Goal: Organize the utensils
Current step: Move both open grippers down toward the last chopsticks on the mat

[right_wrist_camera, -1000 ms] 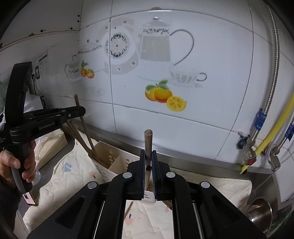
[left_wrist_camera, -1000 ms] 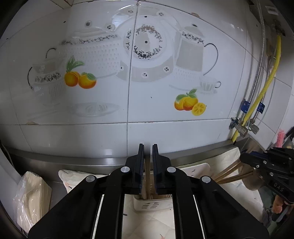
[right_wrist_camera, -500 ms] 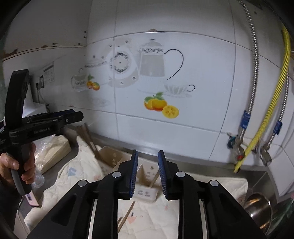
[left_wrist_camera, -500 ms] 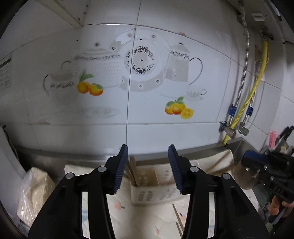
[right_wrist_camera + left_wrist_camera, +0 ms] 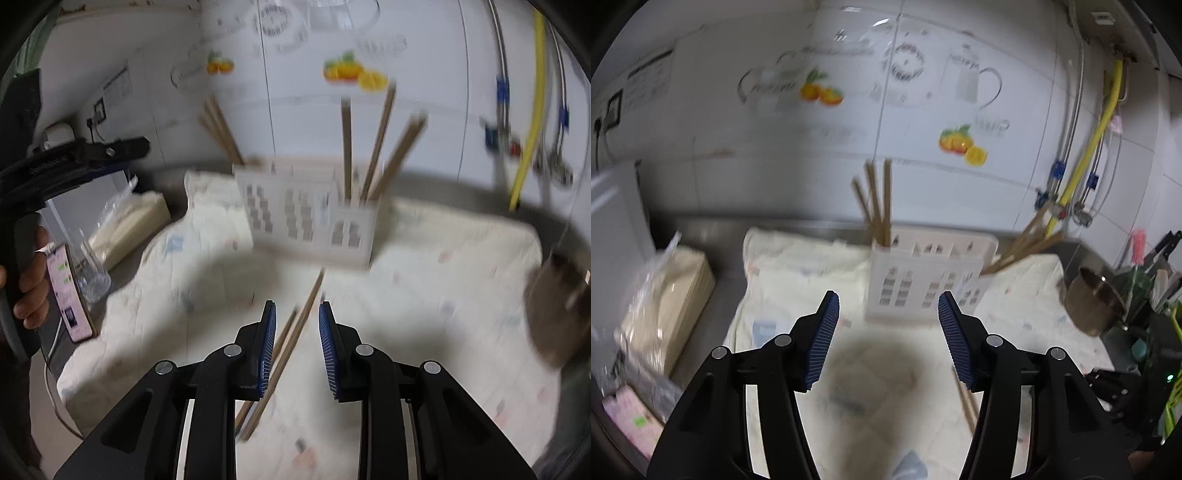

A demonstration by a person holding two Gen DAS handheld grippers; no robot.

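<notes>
so far: part done, as i judge it.
landmark: the white utensil caddy (image 5: 925, 280) stands upright on the pale cloth (image 5: 798, 273), close to the tiled wall (image 5: 775, 155).
already sorted: one bunch of chopsticks (image 5: 875, 201) stands in the caddy's left end compartment; a second bunch (image 5: 373, 147) leans out of its right end compartment. exact count is blurred.
left to do: two loose chopsticks (image 5: 291, 339) lie side by side on the cloth in front of the caddy, pointing toward its right half.
left gripper (image 5: 888, 334): jaws spread wide, nothing between them; it hangs in front of the caddy, well apart from it.
right gripper (image 5: 297, 343): jaws parted by a moderate gap, gripping nothing; it sits above the loose pair in front of the caddy, and the sticks cross the gap near the left pad. whether a pad touches them i cannot tell.
middle compartments of the caddy: look unfilled.
beside the caddy: a metal bowl (image 5: 1095, 302) to its right, a plastic-wrapped pack (image 5: 665, 295) to its left.
likely next: the loose pair goes into the caddy.
</notes>
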